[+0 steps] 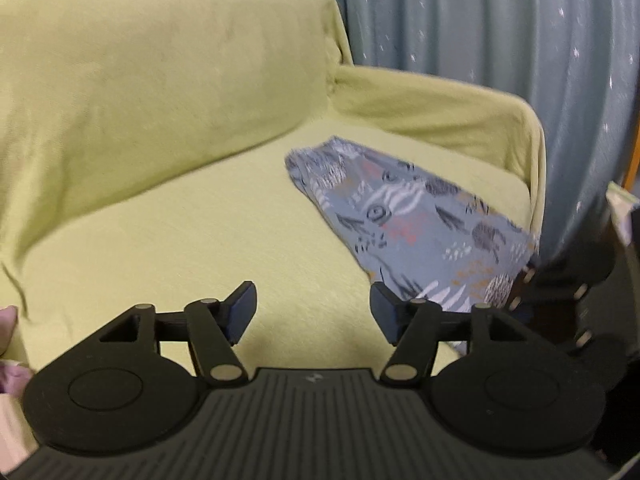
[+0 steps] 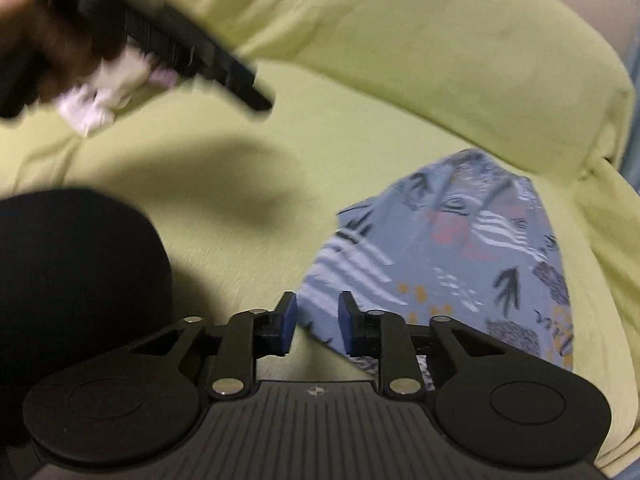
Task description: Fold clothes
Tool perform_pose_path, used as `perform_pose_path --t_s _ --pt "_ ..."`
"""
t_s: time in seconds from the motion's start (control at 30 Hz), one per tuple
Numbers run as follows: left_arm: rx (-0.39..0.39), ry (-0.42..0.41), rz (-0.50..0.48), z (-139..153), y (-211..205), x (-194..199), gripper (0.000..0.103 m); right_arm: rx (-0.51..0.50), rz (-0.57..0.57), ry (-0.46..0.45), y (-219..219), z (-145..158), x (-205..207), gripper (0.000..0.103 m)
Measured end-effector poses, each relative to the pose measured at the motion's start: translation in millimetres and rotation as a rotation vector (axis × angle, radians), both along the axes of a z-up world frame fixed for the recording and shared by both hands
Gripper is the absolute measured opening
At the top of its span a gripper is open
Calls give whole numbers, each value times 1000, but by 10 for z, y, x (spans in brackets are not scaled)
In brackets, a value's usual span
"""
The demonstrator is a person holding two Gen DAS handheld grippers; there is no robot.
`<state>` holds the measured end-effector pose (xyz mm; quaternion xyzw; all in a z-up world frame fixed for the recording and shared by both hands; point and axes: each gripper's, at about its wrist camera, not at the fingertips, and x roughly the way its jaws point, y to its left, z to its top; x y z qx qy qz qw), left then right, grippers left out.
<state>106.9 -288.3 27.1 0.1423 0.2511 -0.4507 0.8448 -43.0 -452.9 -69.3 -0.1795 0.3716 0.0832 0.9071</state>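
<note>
1. Green-yellow sofa [image 1: 160, 208] fills most of both views, with its cover draped over the backrest and armrest. Behind it, upper right of the left wrist view, hangs a grey-blue curtain [image 1: 480, 32] with small white specks.

2. The thing to fold is a blue patterned garment [image 1: 404, 216], with leaf shapes, stripes and a few pink and orange blotches. It lies on the seat cushion, right of centre in the left wrist view, running down toward the lower right. In the right wrist view it sits at centre right, spreading to the lower right edge.

3. Left gripper [image 1: 313, 312] is spread wide with nothing between the fingers, just bare cushion. Its right-hand finger sits at the garment's lower edge; can't say if it touches.

4. Right gripper [image 2: 317, 322] is only partly apart, a narrow gap. The garment's near corner shows just past the tips, and it doesn't look pinched.

5. Upper left of the right wrist view: the left gripper shows again, blurry, with a hand [image 2: 28, 24] around it. Under it is some white and pale pink cloth [image 2: 104, 92] bunched on the seat.

6. Dark rounded shape [image 2: 76, 276] at the left edge of that view, can't tell what it is.
</note>
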Motion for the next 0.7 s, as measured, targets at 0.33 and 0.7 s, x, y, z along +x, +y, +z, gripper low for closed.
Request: perform_pose_path --t_s 0.33,0.7 --pt "26 -47 -26 -16 -16 -90 68 -49 -47 26 64 -116 60 0" --pt "109 -42 -157 -428 -684 -195 75 334 -282 -124 -704 456 -125 0"
